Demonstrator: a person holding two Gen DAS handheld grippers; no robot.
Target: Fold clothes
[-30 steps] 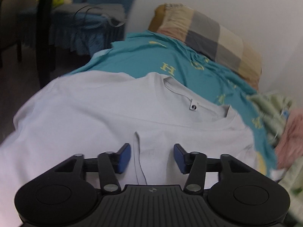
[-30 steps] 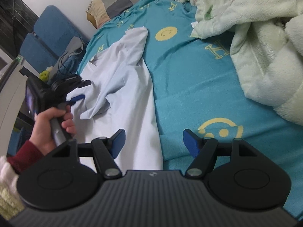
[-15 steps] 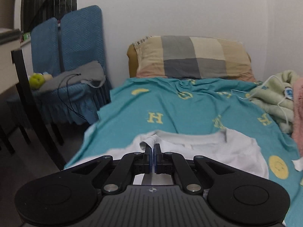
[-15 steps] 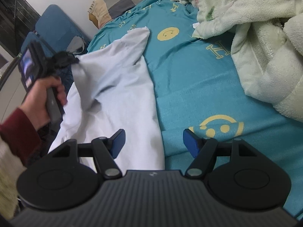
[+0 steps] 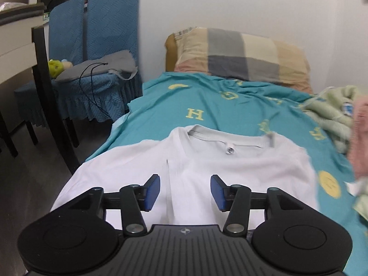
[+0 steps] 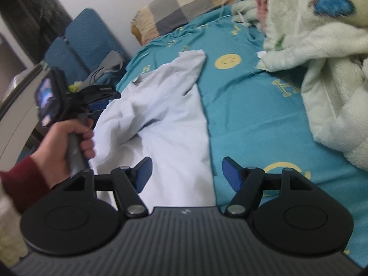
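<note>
Left wrist view: the white T-shirt [image 5: 230, 168] lies on the bed [image 5: 230, 105], collar toward the checked pillow [image 5: 241, 55], with the neck label showing. A flap of cloth, seemingly the shirt's left side, is laid inward over the chest, its edge running down between the blue pads. The left gripper [image 5: 185, 192] hovers just above that flap with its jaws wide apart and nothing between them. The far right side of the shirt looks spread flat.

Right wrist view: the same shirt [image 6: 170, 124] stretches along the teal sheet, one sleeve [image 6: 191, 66] pointing out toward the smiley print. Near the person's hand [image 6: 66, 142], which carries the left gripper, the cloth is bunched and doubled over rather than flat. The right gripper [image 6: 186, 177] hangs over the shirt's lower edge, jaws apart and empty. A fleece blanket [image 6: 322, 69] is heaped well off to the side.

As I judge it, one side fold is laid in, though loosely. The outstretched sleeve and that side remain to be folded, and so does the lengthwise fold, so the shirt is at most partly folded.
</note>
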